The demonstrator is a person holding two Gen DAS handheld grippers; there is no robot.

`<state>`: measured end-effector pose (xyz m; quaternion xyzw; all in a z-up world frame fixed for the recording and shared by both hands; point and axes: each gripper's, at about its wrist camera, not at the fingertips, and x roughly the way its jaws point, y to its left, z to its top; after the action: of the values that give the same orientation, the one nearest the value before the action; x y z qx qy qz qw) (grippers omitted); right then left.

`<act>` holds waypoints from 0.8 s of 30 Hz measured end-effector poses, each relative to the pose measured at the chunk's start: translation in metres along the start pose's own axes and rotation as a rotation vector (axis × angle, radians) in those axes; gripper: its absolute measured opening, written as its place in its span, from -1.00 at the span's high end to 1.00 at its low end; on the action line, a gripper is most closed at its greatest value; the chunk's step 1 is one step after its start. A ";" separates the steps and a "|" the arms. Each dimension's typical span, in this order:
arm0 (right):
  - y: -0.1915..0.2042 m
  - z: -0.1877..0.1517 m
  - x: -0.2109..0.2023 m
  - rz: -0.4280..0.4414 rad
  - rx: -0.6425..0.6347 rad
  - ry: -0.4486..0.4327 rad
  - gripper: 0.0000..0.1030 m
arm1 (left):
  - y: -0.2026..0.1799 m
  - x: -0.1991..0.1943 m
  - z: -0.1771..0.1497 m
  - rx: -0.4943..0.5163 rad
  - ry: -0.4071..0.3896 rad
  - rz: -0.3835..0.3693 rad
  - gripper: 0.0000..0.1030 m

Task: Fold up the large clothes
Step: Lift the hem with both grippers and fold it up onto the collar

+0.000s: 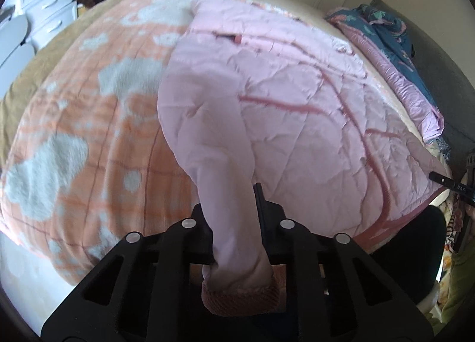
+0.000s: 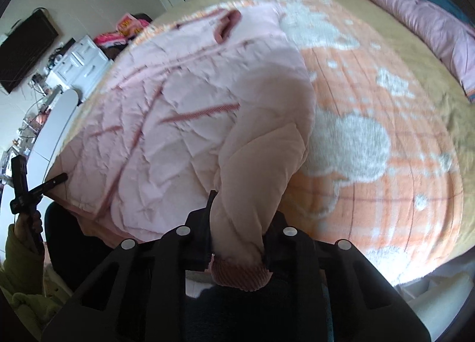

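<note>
A pink quilted jacket [image 1: 297,110] [image 2: 166,122] lies spread on an orange and white blanket [image 1: 89,134] [image 2: 386,164] on the bed. In the left wrist view, one sleeve [image 1: 213,140] rises from the jacket into my left gripper [image 1: 231,202], which is shut on it just above the ribbed cuff [image 1: 240,294]. In the right wrist view, the other sleeve [image 2: 267,146] runs between the fingers of my right gripper [image 2: 243,208], shut on it with the ribbed cuff [image 2: 240,275] hanging below the jaws.
A pink and blue quilt [image 1: 415,69] [image 2: 430,9] is bunched along the bed's far side. White drawers [image 1: 47,1] [image 2: 83,63] and a wall screen [image 2: 23,45] stand beyond the bed. A hand in a green sleeve [image 2: 20,253] holds a black tool [image 2: 20,187] by the hem.
</note>
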<state>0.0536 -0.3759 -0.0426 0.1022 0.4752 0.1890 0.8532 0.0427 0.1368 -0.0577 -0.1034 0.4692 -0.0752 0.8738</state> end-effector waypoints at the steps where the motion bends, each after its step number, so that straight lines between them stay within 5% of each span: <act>1: 0.002 0.002 -0.004 0.003 -0.003 -0.015 0.57 | 0.000 -0.002 0.003 0.003 -0.009 -0.001 0.80; 10: 0.020 0.040 -0.030 0.062 -0.029 -0.152 0.60 | -0.009 -0.027 0.029 0.013 -0.102 -0.028 0.82; 24: 0.026 0.074 -0.054 0.107 -0.006 -0.250 0.61 | -0.018 -0.056 0.080 0.020 -0.220 -0.050 0.82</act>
<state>0.0847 -0.3748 0.0471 0.1474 0.3586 0.2215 0.8948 0.0780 0.1408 0.0346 -0.1139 0.3671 -0.0898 0.9188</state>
